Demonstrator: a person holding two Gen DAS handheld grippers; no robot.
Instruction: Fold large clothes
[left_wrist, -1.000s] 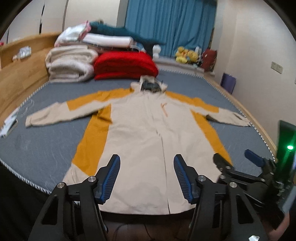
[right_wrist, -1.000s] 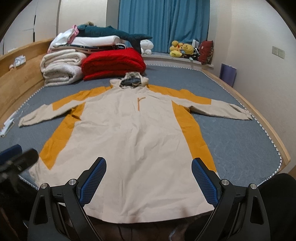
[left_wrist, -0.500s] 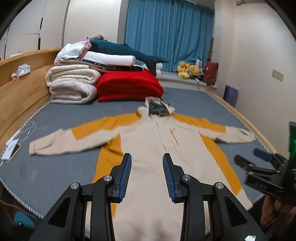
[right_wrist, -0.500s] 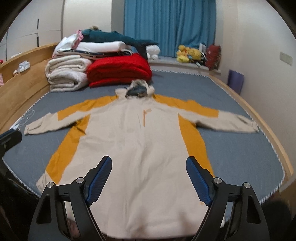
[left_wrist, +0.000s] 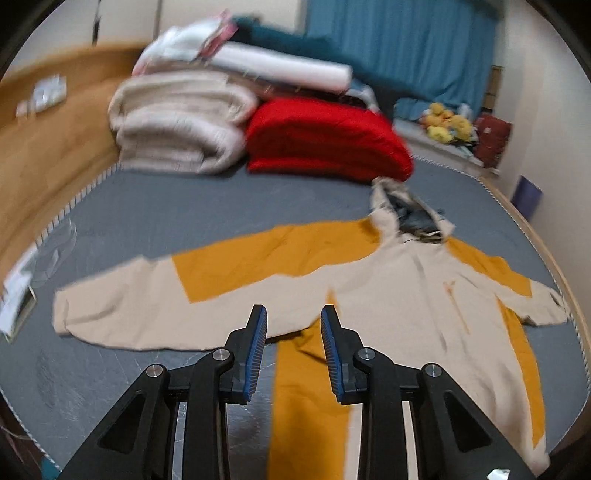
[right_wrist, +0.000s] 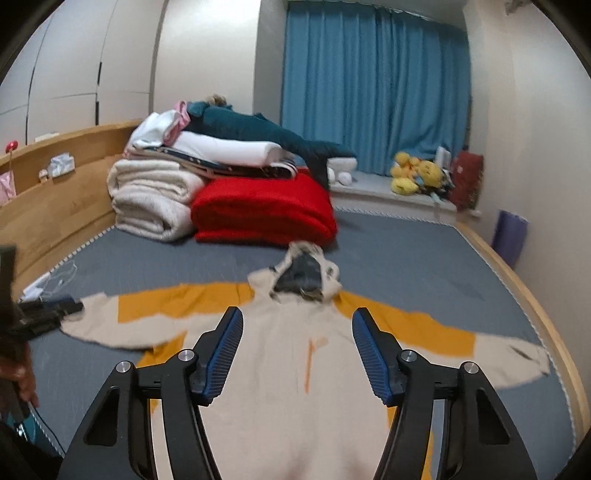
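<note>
Beneath both closing, empty claws (left_wrist: 293, 314) (right_wrist: 297, 321), the coat (left_wrist: 399, 295) lies spread flat.

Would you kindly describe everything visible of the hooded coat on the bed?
The coat is cream with mustard-orange panels along the sleeves and sides, seemingly soft fabric. It lies flat, front up and unfolded on the grey bed, sleeves spread out to both sides, its dark-lined hood pointing at the red blanket. Nothing grips it.

Beige-and-orange hooded coat (right_wrist: 295, 369) flat on bed (right_wrist: 424, 258)
</note>
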